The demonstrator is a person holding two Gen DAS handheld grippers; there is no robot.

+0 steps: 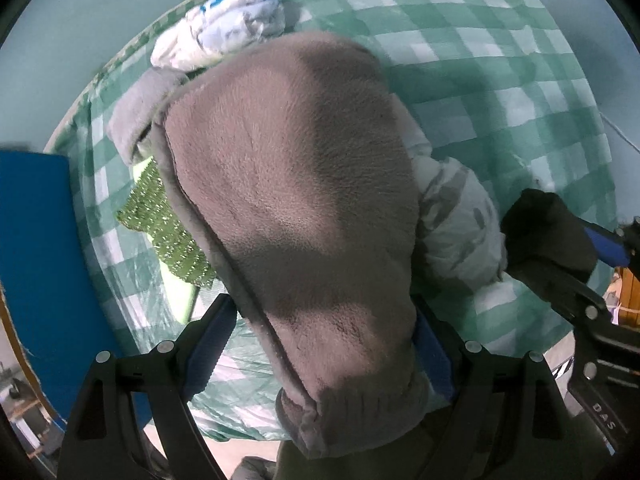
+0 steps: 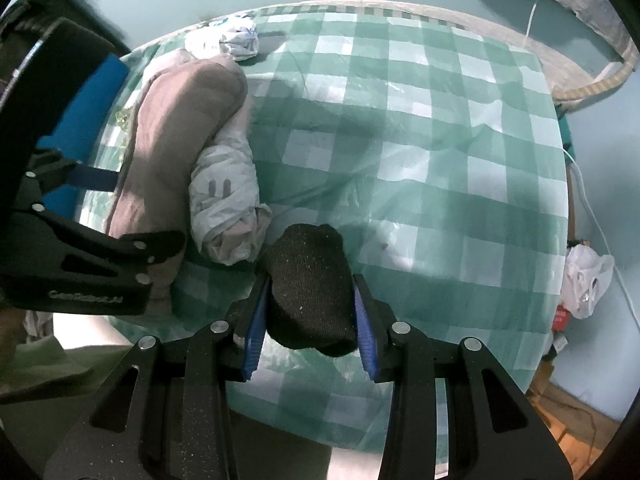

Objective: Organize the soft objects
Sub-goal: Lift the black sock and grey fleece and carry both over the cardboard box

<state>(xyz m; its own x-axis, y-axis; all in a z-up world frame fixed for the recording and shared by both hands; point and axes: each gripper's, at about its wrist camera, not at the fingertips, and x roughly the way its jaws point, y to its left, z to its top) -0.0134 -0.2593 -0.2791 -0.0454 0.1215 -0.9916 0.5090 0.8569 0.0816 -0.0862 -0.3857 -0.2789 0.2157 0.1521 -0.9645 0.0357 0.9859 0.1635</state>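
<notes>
The right tongs (image 2: 310,312) are clamped on a black sock (image 2: 310,296): both blue pads press its sides, and its toe end juts past the tips over the table (image 2: 440,168). The left tongs (image 1: 320,344) pinch one end of a brown fleece (image 1: 296,208), with the bulk of the cloth bunched between the pads and the rest hanging away from the camera down to the checked cover. The left pad looks a little clear of the cloth in the left wrist view, so I judge the grip to be on the thick hem rather than a full squeeze.

Take the fleece as the landmark. Its long axis runs from the left tongs toward the far edge of the table. Tight against its right flank lies a pale printed cloth (image 2: 224,196), rolled, lying roughly along the same line. The sock hangs just to the right of that cloth's near end, close but seemingly not touching it. On the fleece's left side a green sparkly cloth (image 1: 168,236) shows from under it, and beyond that a blue pad (image 1: 36,260). Past the fleece's far end sits a white-and-blue bundle (image 1: 224,32).

So the row grows rightward from the fleece, and the right hand is the nearer one to the open slot beside the pale cloth. The sock probably goes down there, parallel to its neighbours.
</notes>
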